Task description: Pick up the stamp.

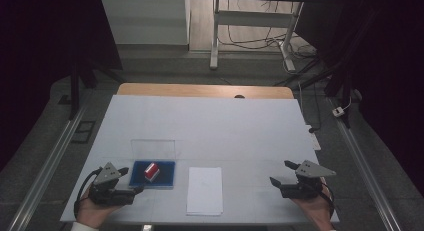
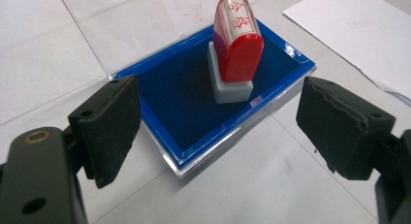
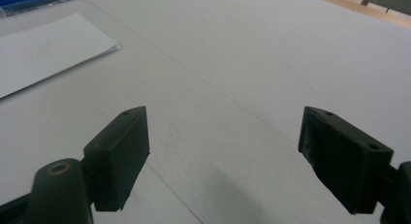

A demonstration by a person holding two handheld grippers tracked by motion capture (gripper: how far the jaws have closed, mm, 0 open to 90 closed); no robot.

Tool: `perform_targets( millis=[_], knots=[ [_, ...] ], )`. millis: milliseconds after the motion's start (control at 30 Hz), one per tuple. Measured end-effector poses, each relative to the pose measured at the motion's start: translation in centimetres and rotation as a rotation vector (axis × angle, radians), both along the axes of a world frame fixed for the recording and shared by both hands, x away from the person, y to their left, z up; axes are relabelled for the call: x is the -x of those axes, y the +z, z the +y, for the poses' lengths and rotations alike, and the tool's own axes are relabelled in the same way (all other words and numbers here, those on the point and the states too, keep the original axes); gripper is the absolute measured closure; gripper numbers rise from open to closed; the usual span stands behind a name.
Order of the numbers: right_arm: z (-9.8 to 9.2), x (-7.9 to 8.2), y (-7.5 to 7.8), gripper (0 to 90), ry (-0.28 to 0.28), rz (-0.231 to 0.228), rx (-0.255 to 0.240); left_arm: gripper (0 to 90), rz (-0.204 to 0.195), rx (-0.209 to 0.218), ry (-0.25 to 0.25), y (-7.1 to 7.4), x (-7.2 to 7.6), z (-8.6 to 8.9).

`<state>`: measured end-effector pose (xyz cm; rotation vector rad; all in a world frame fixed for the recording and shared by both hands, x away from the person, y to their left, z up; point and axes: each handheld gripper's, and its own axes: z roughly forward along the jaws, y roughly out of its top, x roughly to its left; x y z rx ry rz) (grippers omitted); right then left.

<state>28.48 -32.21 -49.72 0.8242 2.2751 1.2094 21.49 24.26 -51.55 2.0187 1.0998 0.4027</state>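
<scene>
A red stamp (image 2: 236, 40) with a grey base stands on a blue ink pad (image 2: 194, 95) in a clear case whose lid (image 1: 153, 148) is raised behind it. In the high view the stamp (image 1: 151, 171) and the pad (image 1: 165, 177) sit near the table's front left. My left gripper (image 1: 131, 179) is open just left of the pad; its own view shows the gripper (image 2: 218, 132) with jaws wide before the pad's near corner. My right gripper (image 1: 281, 172) is open at the front right over bare table, and its own view shows the gripper (image 3: 223, 161) holding nothing.
A white sheet of paper (image 1: 205, 190) lies right of the ink pad, near the front edge; it also shows as the paper (image 3: 43, 52) in the right gripper view. The white table top (image 1: 210, 126) stretches back to a wooden edge (image 1: 200, 90).
</scene>
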Motion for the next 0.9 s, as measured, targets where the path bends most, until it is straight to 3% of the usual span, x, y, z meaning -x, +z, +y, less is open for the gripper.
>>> perform_targets(
  millis=[100, 900],
  knots=[
    [0.29, 0.21, -0.05, 19.7, 0.007, -0.016, 0.009, 16.8, 0.001, 0.0, -0.001, -0.08, 0.0, 0.06],
    [0.7, 0.23, -0.57, 22.9, 0.001, 0.002, 0.032, 18.8, -0.015, 0.004, 0.011, 0.4, 0.07, 0.19]
  ],
)
